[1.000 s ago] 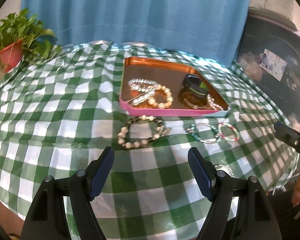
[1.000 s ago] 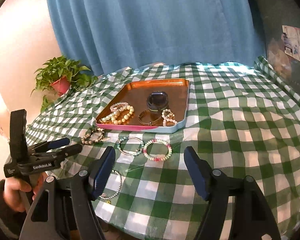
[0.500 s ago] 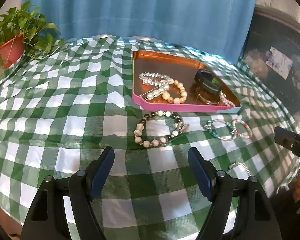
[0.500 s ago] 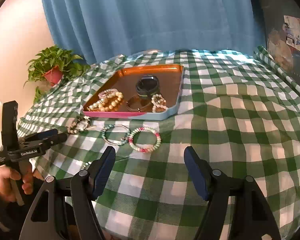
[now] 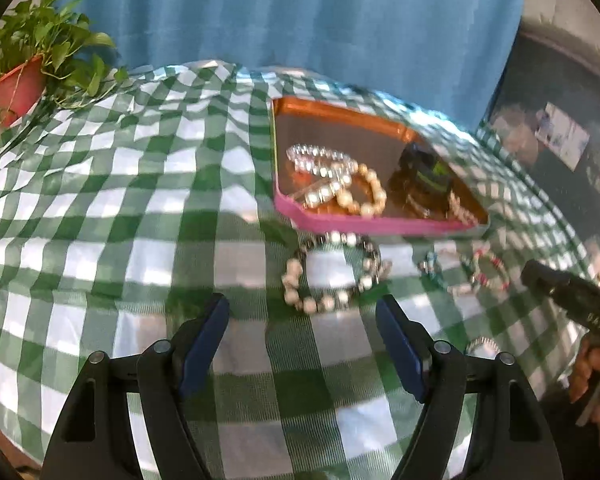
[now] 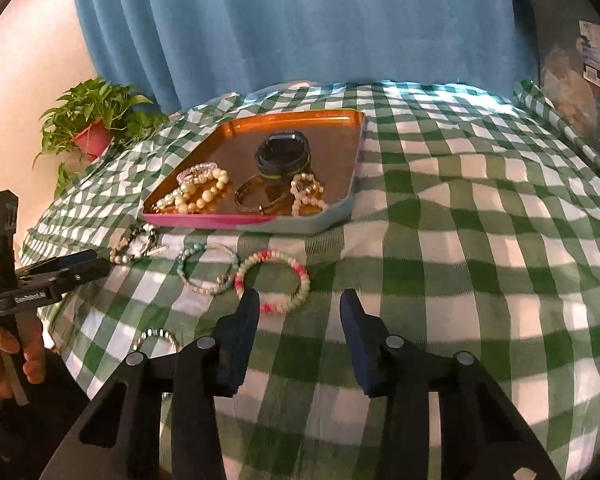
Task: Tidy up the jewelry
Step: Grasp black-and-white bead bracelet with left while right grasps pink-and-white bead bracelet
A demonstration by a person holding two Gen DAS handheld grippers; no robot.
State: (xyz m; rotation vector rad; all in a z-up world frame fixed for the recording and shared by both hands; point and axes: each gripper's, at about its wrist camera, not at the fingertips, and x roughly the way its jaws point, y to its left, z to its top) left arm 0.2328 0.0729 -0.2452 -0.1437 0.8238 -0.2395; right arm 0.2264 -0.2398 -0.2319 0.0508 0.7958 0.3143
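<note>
Left gripper [image 5: 302, 334], jaws apart, hovers before the beaded bracelet [image 5: 332, 272].

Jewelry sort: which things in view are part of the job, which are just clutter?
Job:
tray already holding bracelets
big bead bracelet on the cloth
teal bracelet
pink and green bracelet
small silver bracelet near the table edge

Lying about:
potted plant
blue curtain
checked tablecloth

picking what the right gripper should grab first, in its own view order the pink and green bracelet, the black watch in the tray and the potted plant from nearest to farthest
1. Pink and green bracelet: on the cloth, just ahead of the right gripper, beside its left finger.
2. Black watch: farther back, mid tray.
3. Potted plant: farthest, back left edge of the table.
</note>
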